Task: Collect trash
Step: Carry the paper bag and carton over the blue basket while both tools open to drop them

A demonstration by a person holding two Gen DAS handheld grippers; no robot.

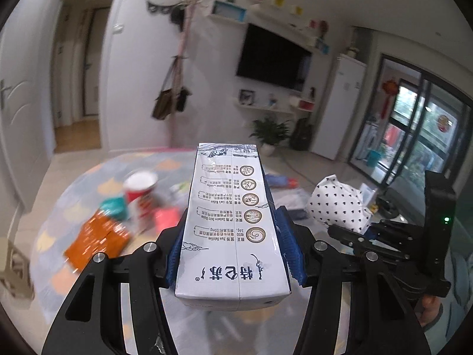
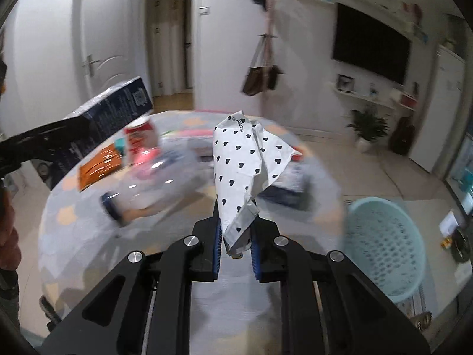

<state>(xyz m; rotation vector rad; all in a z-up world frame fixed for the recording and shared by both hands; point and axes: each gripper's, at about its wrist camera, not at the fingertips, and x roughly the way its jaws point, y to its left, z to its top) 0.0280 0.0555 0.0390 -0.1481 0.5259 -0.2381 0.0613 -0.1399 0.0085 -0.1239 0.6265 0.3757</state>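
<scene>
My left gripper (image 1: 233, 236) is shut on a white and dark blue milk carton (image 1: 233, 222), held lengthwise between its blue pads above the round table (image 1: 74, 192). The same carton (image 2: 115, 109) shows at the left of the right wrist view, held up in the air. My right gripper (image 2: 236, 236) is shut on a crumpled white bag with black hearts (image 2: 245, 162), which sticks up from between the pads. That bag (image 1: 340, 201) also appears to the right in the left wrist view. A light blue perforated basket (image 2: 387, 242) stands on the floor at the right.
On the table lie a red cup (image 1: 139, 192), an orange packet (image 1: 97, 236), a teal wrapper (image 1: 113, 207), a clear plastic bottle (image 2: 153, 183) and other blurred litter. A potted plant (image 1: 269, 133), a TV and a coat stand line the far wall.
</scene>
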